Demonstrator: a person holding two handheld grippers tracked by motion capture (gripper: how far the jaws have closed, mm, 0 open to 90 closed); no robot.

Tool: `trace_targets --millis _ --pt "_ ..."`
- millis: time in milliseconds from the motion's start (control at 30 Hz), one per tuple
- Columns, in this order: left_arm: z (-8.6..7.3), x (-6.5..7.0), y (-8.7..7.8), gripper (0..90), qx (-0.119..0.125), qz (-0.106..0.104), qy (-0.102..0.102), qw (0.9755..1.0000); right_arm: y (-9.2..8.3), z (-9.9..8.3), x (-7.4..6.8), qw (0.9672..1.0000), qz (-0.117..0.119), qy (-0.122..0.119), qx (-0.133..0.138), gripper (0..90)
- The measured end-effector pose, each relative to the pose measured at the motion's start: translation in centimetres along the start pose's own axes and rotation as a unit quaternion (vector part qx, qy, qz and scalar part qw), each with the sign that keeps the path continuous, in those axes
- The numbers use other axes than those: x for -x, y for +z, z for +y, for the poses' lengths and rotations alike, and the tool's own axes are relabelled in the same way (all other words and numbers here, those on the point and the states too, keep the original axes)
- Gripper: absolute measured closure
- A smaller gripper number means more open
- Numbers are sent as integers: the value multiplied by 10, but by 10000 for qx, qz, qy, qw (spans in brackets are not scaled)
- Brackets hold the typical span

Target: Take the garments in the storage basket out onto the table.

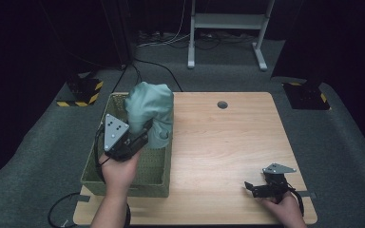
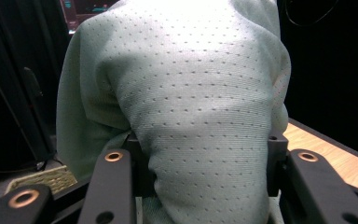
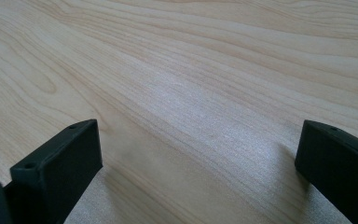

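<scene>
Left gripper point(image 1: 142, 135) pinches a bunched pale green perforated garment point(image 2: 186, 107) between its jaws, the cloth rising ahead of and above it, lifted over the woven basket point(image 1: 123, 183) directly beneath. Step in hand looks like taking the garment out of the basket; next move probably calls for carrying it rightward to the table point(image 1: 218, 142). Right gripper point(image 1: 255, 188), jaws spread and empty, rests low on bare wood.
</scene>
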State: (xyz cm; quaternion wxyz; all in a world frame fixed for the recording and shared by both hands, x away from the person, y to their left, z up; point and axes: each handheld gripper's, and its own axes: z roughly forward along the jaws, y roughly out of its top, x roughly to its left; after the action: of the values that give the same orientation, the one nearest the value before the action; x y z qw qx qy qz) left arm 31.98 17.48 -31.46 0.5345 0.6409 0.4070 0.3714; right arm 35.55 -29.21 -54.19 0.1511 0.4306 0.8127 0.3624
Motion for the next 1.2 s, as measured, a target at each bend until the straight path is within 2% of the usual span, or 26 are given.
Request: trace_targets --millis 533,1200 --pt "6 23 9 538 108 -209 116 9997 0 0 0 10000 13 17 2 0" --pt "17 60 34 537 213 -653 163 9975 0 0 0 10000 36 18 6 1"
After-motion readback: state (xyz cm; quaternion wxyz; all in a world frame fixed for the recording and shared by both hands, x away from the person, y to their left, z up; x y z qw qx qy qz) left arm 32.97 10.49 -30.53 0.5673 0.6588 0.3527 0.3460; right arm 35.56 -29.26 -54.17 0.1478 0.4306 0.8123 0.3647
